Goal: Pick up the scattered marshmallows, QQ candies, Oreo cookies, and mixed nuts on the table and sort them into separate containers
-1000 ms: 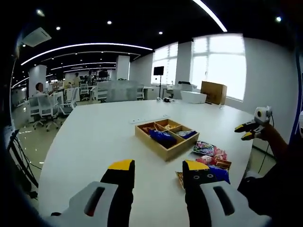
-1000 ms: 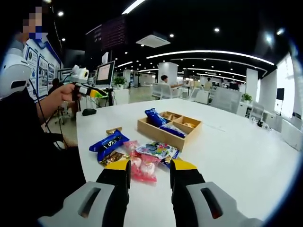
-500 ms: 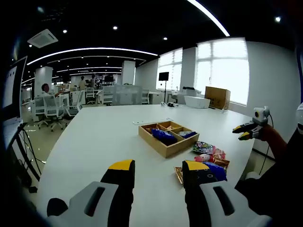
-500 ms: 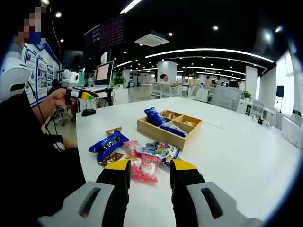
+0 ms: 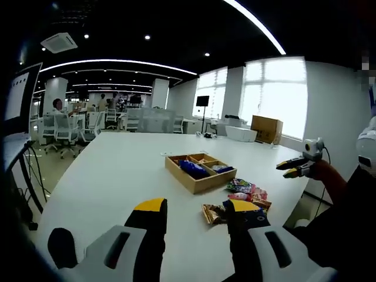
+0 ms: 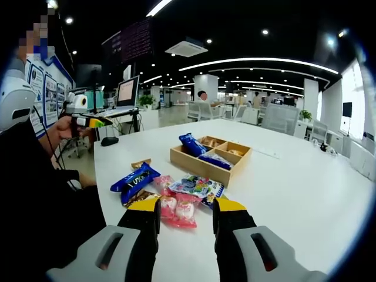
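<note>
The snack packets point(image 6: 176, 197) lie on the desk point(image 6: 294, 182) just short of the wooden tray point(image 6: 210, 156), straight ahead of the right gripper point(image 6: 185, 211), whose released jaws frame the pink packet point(image 6: 176, 210). The left gripper point(image 5: 194, 212), jaws also apart and empty, sits farther off to the side, so the right looks better placed to pick first.

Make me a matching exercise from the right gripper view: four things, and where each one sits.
Things:
1. wooden tray
2. pink packet
3. blue Oreo packet
4. left gripper

Places:
A. in the air past the table edge
B. on the table beyond the snack heap
C. between the right gripper's jaws
D. at the heap's edge nearest the person

Pairs: 1-B, 2-C, 3-D, 4-A
</note>
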Action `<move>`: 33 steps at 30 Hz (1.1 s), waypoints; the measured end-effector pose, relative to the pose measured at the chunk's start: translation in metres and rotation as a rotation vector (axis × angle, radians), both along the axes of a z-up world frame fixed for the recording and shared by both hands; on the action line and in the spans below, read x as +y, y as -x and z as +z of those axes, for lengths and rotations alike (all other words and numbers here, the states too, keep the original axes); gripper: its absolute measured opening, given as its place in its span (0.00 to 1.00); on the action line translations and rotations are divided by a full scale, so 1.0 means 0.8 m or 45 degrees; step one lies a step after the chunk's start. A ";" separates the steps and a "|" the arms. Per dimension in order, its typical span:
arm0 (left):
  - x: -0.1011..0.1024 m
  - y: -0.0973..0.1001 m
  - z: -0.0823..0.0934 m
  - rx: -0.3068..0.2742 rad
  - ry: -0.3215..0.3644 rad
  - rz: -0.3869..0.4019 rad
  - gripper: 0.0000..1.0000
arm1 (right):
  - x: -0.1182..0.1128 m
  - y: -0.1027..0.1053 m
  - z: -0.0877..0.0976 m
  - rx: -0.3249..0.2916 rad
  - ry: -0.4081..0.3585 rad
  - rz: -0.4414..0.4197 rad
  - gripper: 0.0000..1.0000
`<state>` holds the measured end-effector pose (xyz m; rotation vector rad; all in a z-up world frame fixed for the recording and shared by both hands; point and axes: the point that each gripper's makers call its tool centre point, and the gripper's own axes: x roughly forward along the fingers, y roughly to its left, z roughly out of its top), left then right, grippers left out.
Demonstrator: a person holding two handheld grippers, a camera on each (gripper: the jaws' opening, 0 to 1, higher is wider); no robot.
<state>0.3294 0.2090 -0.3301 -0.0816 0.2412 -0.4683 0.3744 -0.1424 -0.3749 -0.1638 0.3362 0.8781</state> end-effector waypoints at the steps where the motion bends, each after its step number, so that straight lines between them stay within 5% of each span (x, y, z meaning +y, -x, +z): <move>1: 0.002 0.002 -0.002 -0.001 -0.036 0.003 0.47 | 0.000 0.000 0.001 -0.001 0.001 -0.001 0.32; 15: -0.015 0.015 -0.023 0.042 -0.102 -0.114 0.49 | -0.009 -0.010 -0.006 0.054 0.047 -0.058 0.33; 33: -0.017 0.022 -0.037 0.078 -0.087 -0.133 0.49 | 0.021 -0.024 -0.035 0.126 0.130 -0.009 0.30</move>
